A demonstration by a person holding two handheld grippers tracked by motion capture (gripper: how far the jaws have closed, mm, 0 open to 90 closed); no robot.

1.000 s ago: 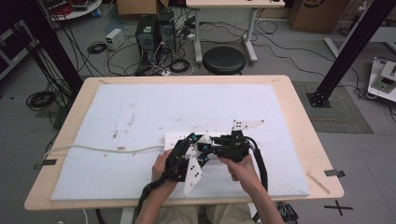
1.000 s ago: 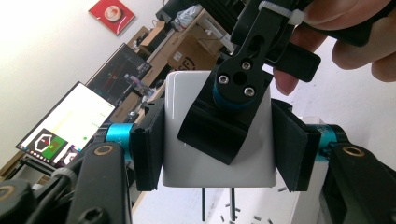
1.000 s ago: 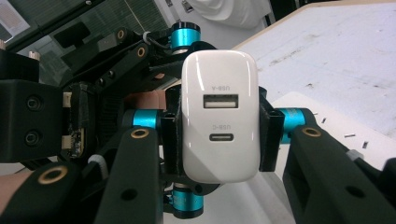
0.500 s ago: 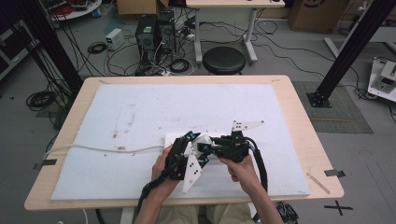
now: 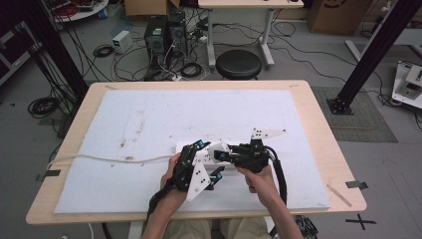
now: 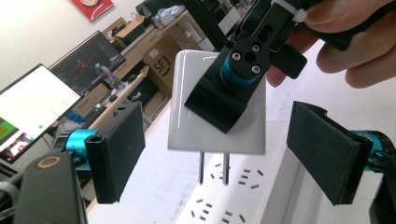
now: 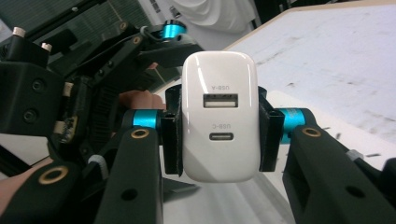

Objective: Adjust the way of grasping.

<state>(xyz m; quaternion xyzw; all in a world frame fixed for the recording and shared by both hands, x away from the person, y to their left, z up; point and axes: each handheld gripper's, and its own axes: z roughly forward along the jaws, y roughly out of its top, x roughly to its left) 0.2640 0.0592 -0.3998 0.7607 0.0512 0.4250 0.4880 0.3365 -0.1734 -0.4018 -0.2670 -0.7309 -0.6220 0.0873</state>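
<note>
A white USB charger (image 7: 219,121) is clamped by its sides in my right gripper (image 7: 219,135), its USB-A and USB-C ports facing that camera. Seen from the left gripper view, the charger (image 6: 217,112) hangs with two metal prongs pointing down, just above a white power strip (image 6: 243,196). My left gripper (image 6: 229,154) stands open, one pad on either side of the charger and neither touching it. In the high view both grippers meet over the power strip (image 5: 181,148) near the table's front: left gripper (image 5: 210,159), right gripper (image 5: 221,154).
The power strip's white cable (image 5: 99,159) runs left across the white mat (image 5: 199,109) and off the table's left edge. A wooden stick (image 5: 338,191) and tape (image 5: 356,184) lie at the front right corner. Behind the table stand a stool (image 5: 239,63) and computers.
</note>
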